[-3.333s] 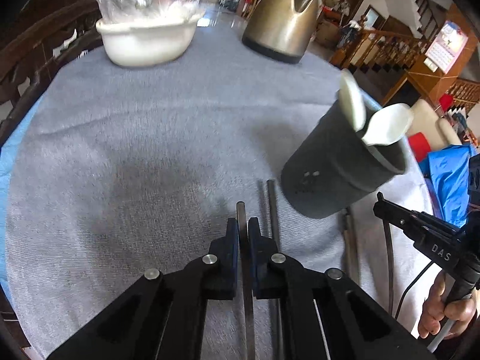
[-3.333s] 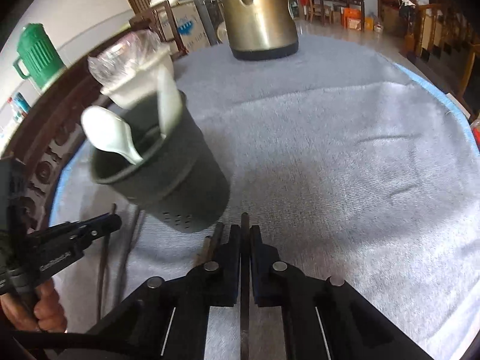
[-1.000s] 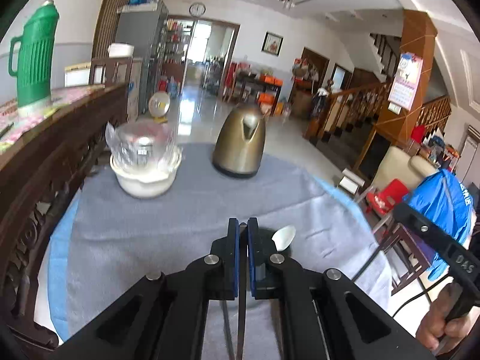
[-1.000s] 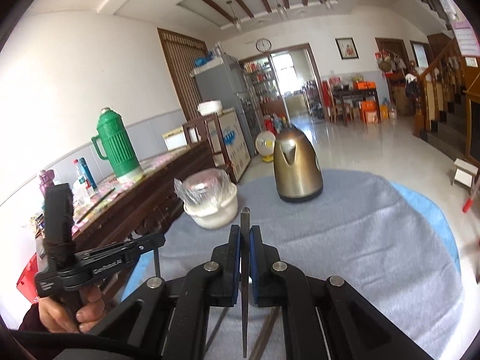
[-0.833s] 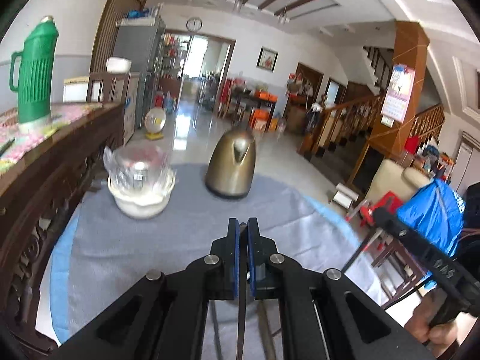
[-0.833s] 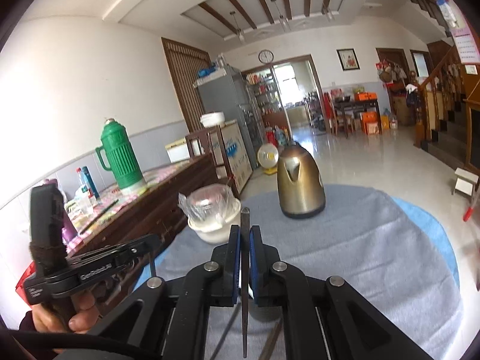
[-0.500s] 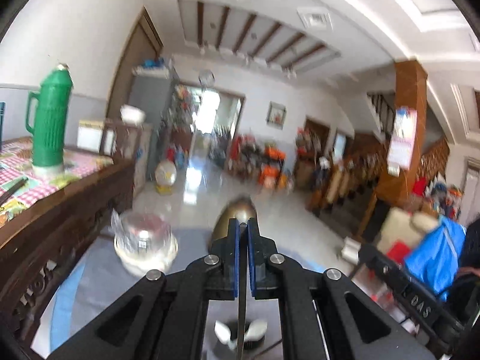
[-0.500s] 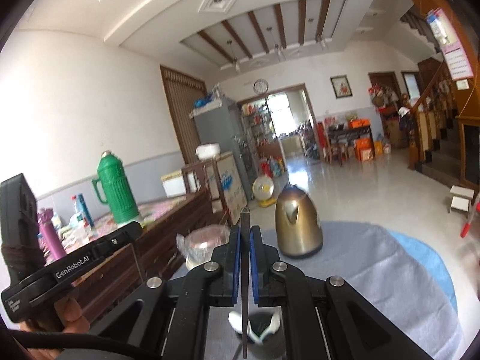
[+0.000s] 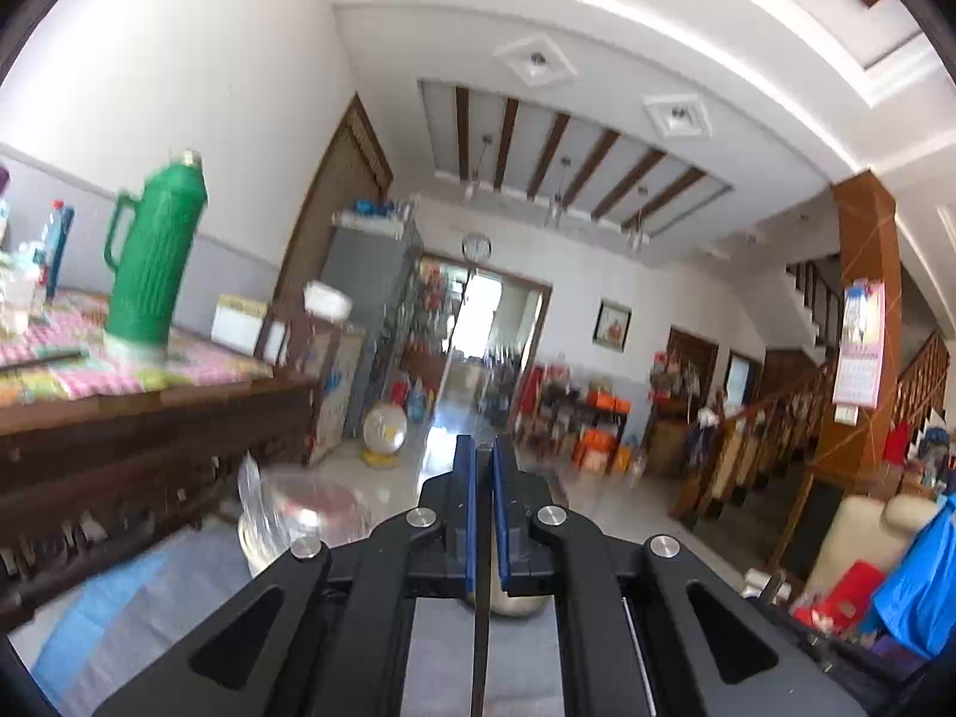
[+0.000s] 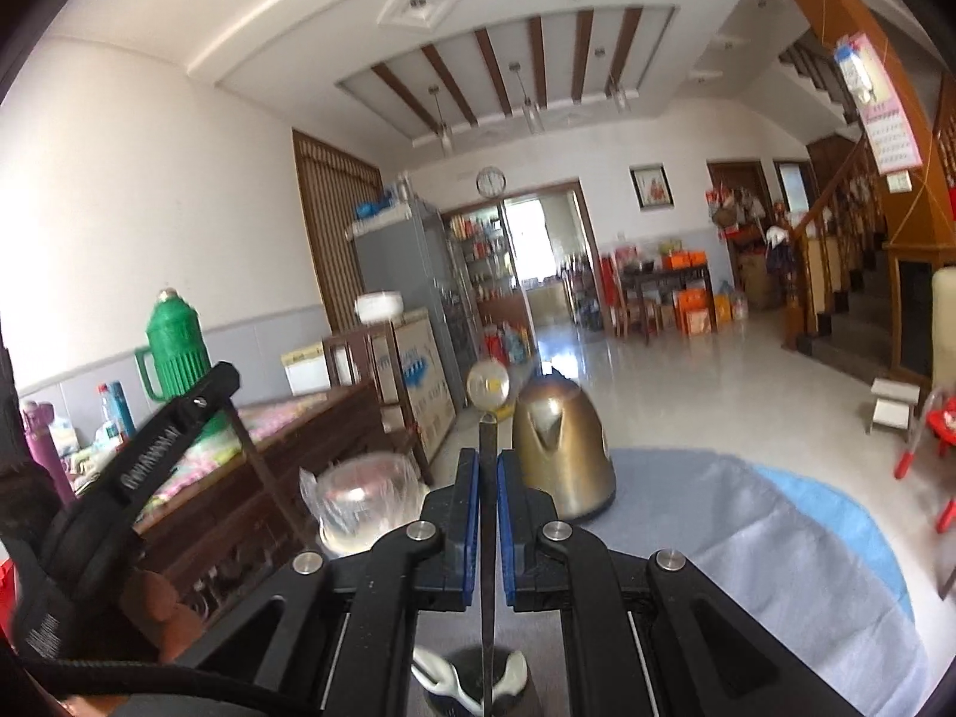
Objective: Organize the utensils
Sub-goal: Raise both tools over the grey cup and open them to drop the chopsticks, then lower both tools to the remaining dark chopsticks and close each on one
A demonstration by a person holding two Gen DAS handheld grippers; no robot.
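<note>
In my right claw (image 10: 487,529) I hold a thin dark chopstick (image 10: 487,448); the blue pads are pressed on it from both sides and its tip stands up above them. Its lower end hangs over the dark utensil cup (image 10: 478,690), which shows at the bottom edge of the right view, between the two arms of the claw, with white spoons (image 10: 445,681) leaning inside it. My left claw (image 9: 484,523) is also closed narrow on a second thin stick (image 9: 480,657), which runs down between the pads to the bottom edge of the left view; there the cup is hidden from me. The cup stands on the round table (image 10: 747,549), which has a grey cloth over a blue one. Farther on the table is a golden kettle (image 10: 561,454), and to the left of it a white bowl (image 10: 364,502) covered with clear plastic; the two are apart. In the right view I see also my left hand (image 10: 161,615) on the black handle of the other claw, at the left edge. Beside the table is a dark wooden sideboard (image 9: 119,448) with a green thermos (image 9: 156,257) standing on it. Behind everything, a long room with a shiny floor is in view.
</note>
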